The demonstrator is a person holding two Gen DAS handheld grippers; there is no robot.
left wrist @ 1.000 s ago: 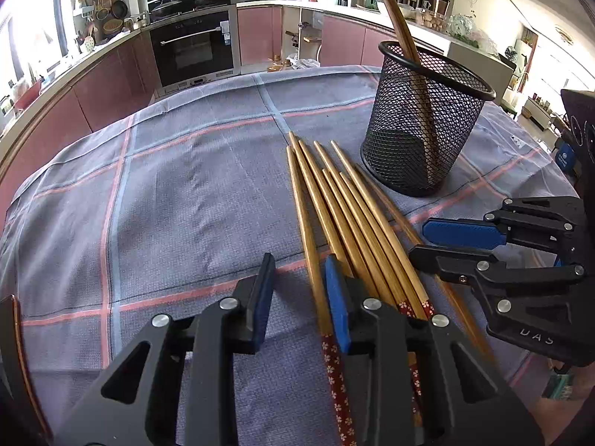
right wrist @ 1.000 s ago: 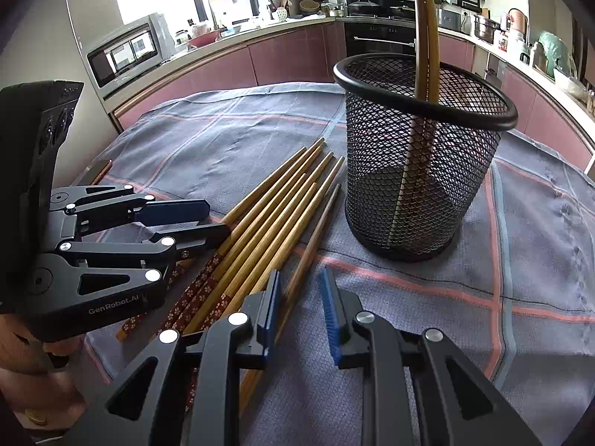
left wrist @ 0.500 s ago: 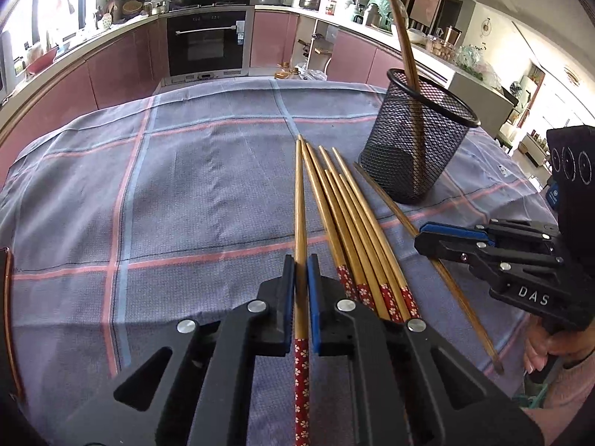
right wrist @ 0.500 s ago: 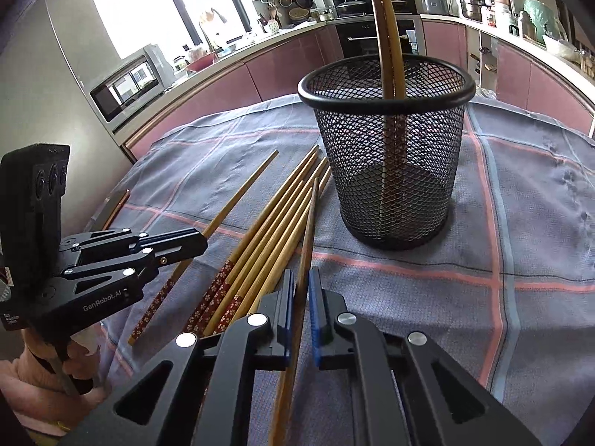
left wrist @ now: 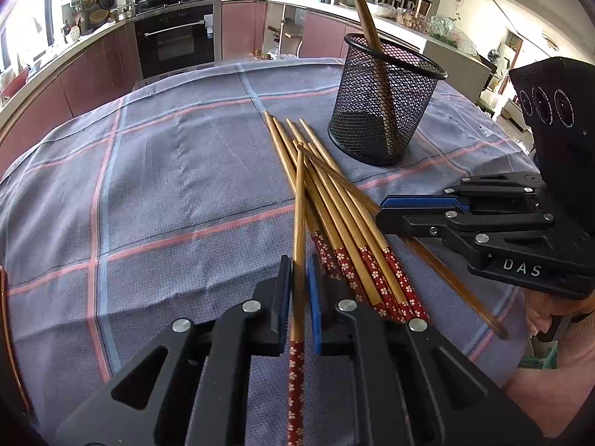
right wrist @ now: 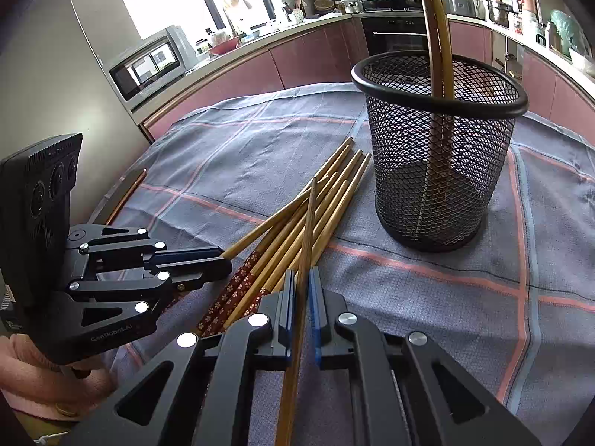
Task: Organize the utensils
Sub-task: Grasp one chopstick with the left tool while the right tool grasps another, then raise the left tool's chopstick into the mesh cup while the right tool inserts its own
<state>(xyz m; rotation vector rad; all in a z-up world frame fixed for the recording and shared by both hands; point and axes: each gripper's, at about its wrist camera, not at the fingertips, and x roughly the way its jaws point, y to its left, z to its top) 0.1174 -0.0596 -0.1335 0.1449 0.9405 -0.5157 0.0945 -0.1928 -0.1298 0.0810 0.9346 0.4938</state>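
Chopsticks (left wrist: 346, 215) lie in a bundle on the bench cloth (left wrist: 167, 186); the left gripper (left wrist: 298, 297) holds one, and the right gripper (right wrist: 301, 308) holds another (right wrist: 306, 238). Farther right stands the mesh holder (left wrist: 386, 111) with two chopsticks inside.

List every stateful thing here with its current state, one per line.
left gripper: shut on a chopstick.
right gripper: shut on another chopstick.
mesh holder: upright, holding two chopsticks.
loose chopsticks: lying bunched on the tablecloth.
oven: door closed.
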